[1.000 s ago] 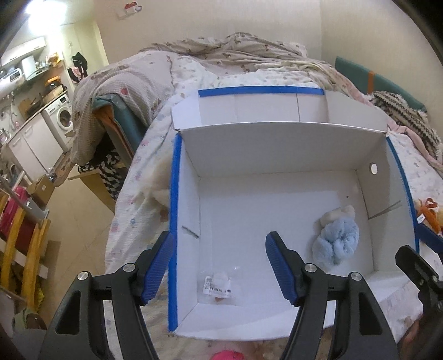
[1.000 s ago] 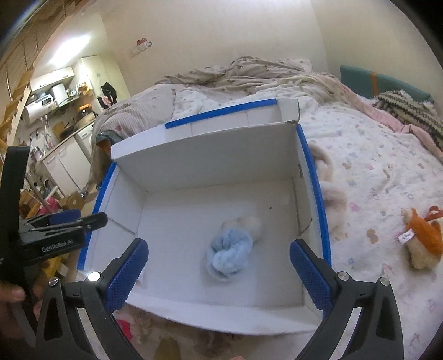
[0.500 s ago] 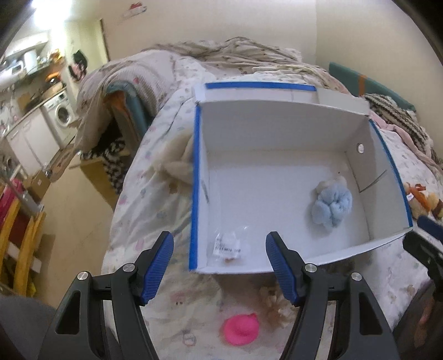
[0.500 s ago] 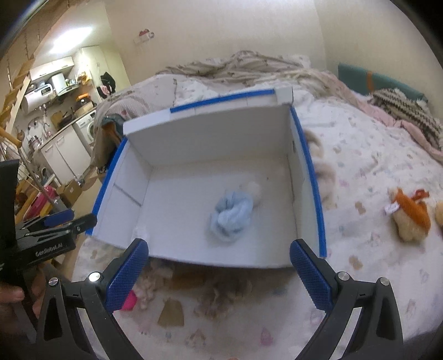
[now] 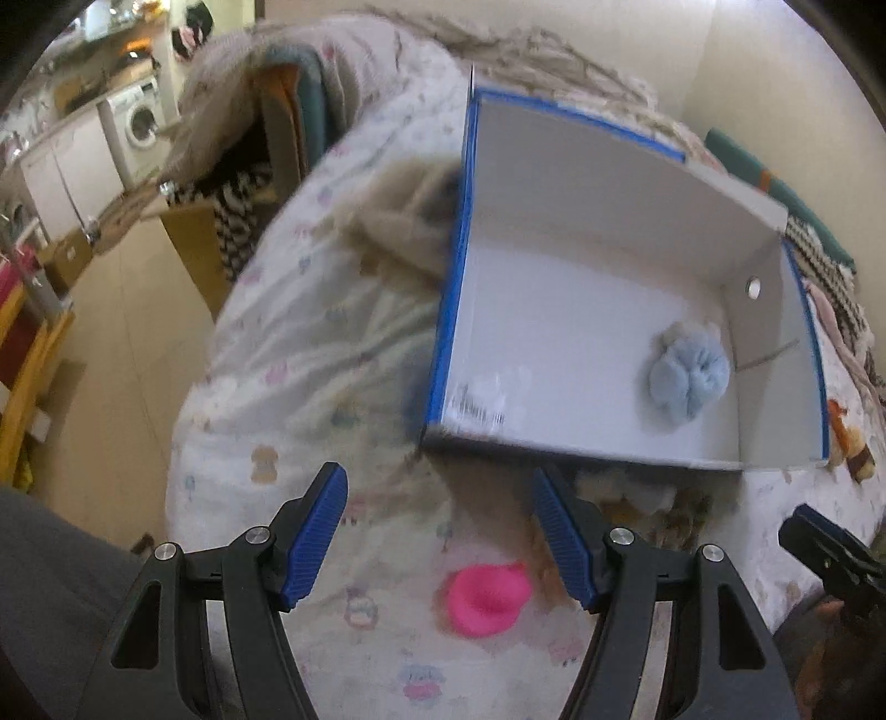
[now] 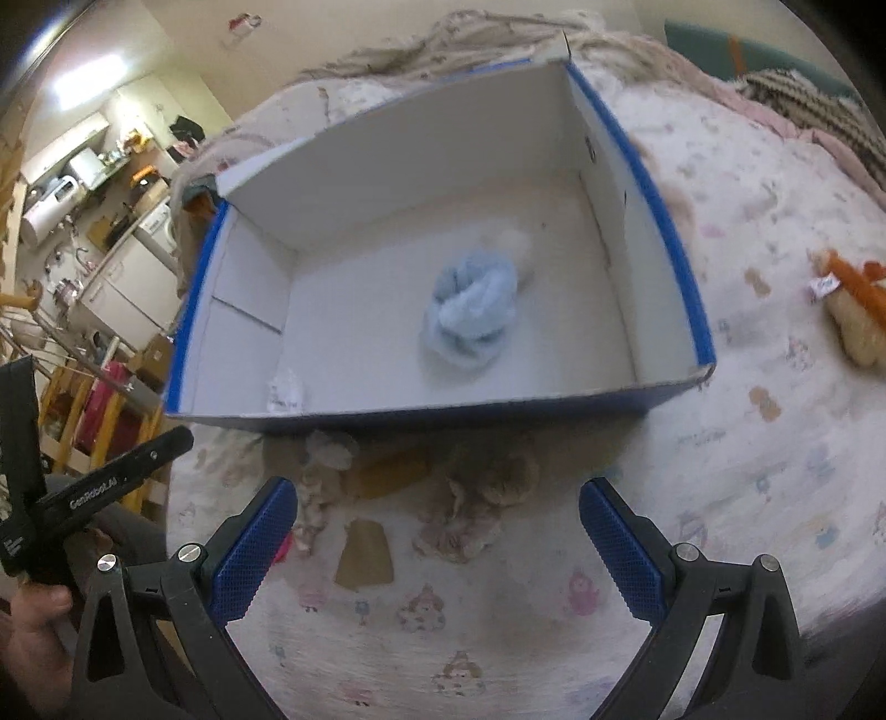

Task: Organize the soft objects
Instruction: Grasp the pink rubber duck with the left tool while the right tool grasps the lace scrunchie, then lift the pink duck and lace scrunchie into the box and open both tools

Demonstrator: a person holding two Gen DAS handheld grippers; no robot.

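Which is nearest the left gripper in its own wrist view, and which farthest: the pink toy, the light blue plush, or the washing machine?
From the left gripper:
1. Pink toy, on the bedspread just below the open jaws, slightly right.
2. Light blue plush, inside the white box, on its right side.
3. Washing machine, across the room at upper left, past the bed.

A bed (image 6: 747,232) with a pale printed cover fills most of both views; rumpled blankets (image 6: 498,39) are heaped at its far end against a plain cream wall (image 6: 387,22). Beyond the bed's left side lies a light wooden floor (image 5: 127,310). Farther off, a kitchen area holds white cabinets (image 5: 72,160), a front-loading washing machine (image 5: 138,119) and a cluttered counter. A bright ceiling light (image 6: 72,83) glows above it. Yellow wooden rails (image 5: 22,354), possibly a ladder or rack, stand at the left edge.
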